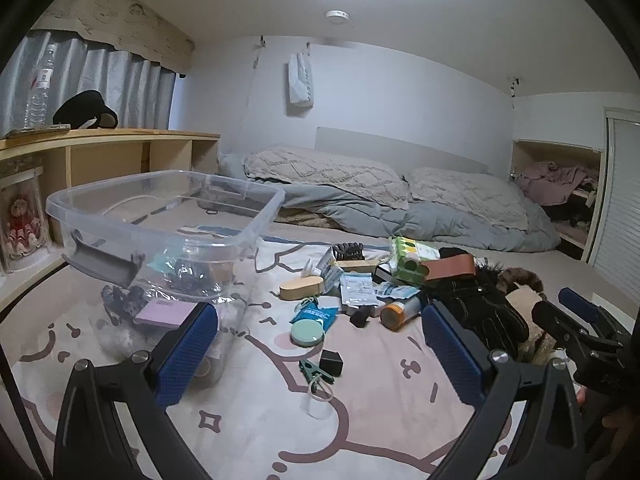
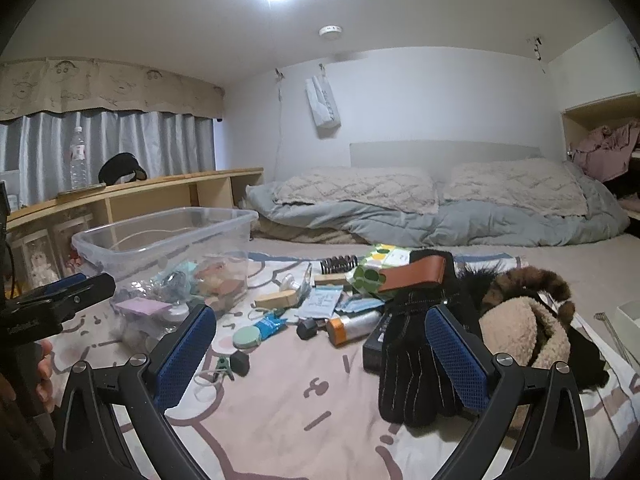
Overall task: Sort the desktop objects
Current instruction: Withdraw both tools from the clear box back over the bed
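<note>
A clear plastic bin [image 1: 256,236] [image 2: 92,246] stands at the left on a pink cartoon blanket [image 1: 380,412], with a purple box [image 1: 164,314] and several small items inside. A heap of loose things lies in the middle: a wooden brush [image 1: 300,287], a round mint compact [image 1: 307,334] [image 2: 246,337], an orange-capped bottle [image 1: 400,312] [image 2: 352,326], a green clip [image 1: 314,372], a black cube [image 1: 332,362] and a black glove [image 1: 480,308] [image 2: 412,368]. My left gripper [image 1: 320,344] hovers open above the clip and cube. My right gripper [image 2: 320,352] is open, its right finger over the glove.
A green tissue pack [image 1: 408,260], a brown leather case [image 1: 448,268] and a fuzzy beige item [image 2: 520,332] lie behind the heap. Pillows and a grey duvet [image 2: 440,216] fill the back. A wooden shelf [image 1: 120,140] runs along the left. A white tray [image 2: 628,316] is at the right edge.
</note>
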